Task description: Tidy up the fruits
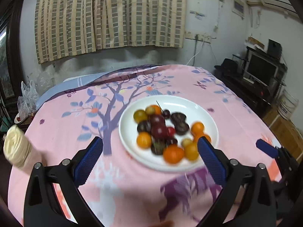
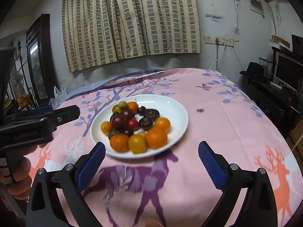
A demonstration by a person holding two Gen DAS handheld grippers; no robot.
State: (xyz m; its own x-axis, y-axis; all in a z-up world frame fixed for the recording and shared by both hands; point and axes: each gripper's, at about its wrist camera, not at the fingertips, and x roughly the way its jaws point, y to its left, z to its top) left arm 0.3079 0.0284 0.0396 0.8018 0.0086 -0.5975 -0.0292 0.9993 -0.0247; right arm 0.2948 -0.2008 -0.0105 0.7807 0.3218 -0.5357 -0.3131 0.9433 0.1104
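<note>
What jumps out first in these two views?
A round white ceramic plate heaped with small orange, yellow, red and dark purple fruits sits mid-table on a pink tree-and-deer printed cloth. Both blue-padded claws, left claw and right claw, hang open near its front rim.

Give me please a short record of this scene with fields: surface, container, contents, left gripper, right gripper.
surface: table under a pink cloth printed with trees and deer
container: white plate, one only
contents: small fruits in a pile, orange, yellow, red and dark purple
left gripper: open, holds nothing, fingers near the plate's front edge
right gripper: open, holds nothing, just in front of the plate
</note>
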